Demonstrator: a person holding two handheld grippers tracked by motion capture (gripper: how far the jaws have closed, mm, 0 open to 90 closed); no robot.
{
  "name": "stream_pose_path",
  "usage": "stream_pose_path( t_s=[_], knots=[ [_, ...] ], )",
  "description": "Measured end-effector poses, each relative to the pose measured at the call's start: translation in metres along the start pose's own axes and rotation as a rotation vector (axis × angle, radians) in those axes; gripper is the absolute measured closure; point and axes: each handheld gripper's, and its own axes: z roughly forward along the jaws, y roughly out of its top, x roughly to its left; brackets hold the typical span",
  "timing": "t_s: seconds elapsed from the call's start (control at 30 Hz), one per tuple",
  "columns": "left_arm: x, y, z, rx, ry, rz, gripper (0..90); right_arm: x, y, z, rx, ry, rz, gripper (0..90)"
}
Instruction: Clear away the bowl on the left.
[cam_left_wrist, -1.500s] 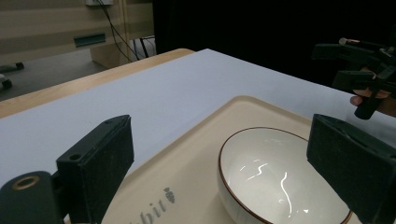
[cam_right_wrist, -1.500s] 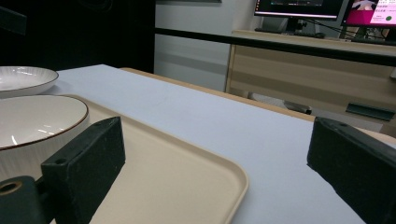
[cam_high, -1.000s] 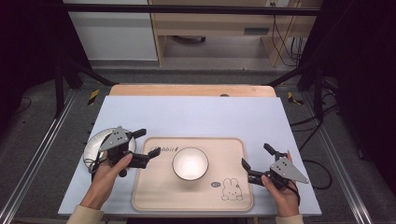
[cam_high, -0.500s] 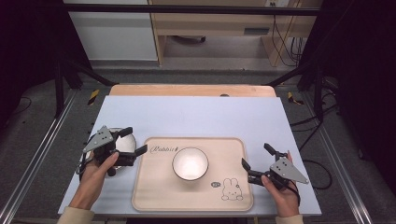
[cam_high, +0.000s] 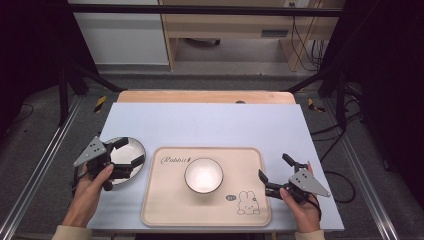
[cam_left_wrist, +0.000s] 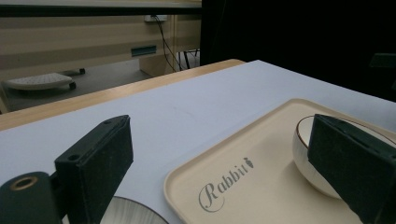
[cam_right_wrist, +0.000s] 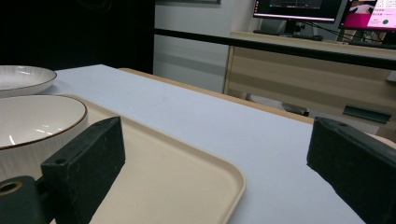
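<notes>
1. Pale blue table on wood, dark room, cables on the floor beyond.
2. Beige rounded tray, printed rabbit; glossy white bowl at its centre; ribbed plate just left.
3. Left gripper spread wide above the plate; right gripper agape beside the tray, empty.

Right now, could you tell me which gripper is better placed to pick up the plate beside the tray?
Left. The left gripper hangs open right over the plate; the right gripper sits across the tray.
</notes>
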Motion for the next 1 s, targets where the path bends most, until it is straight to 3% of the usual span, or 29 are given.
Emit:
stream_pose_path(
  t_s=[0.53, 0.77, 1.0],
  knots=[
    [0.020, -0.020, -0.022, -0.047, 0.030, -0.086, 6.8, 0.002, 0.001, -0.001, 0.004, 0.010, -0.003, 4.7],
    [0.010, -0.034, -0.028, -0.016, 0.049, -0.075, 6.8, 0.002, 0.002, -0.002, -0.004, 0.009, -0.001, 4.6],
    [0.002, -0.033, -0.026, -0.015, 0.058, -0.051, 6.8, -0.001, 0.002, -0.004, -0.006, 0.002, 0.001, 4.7]
  ],
)
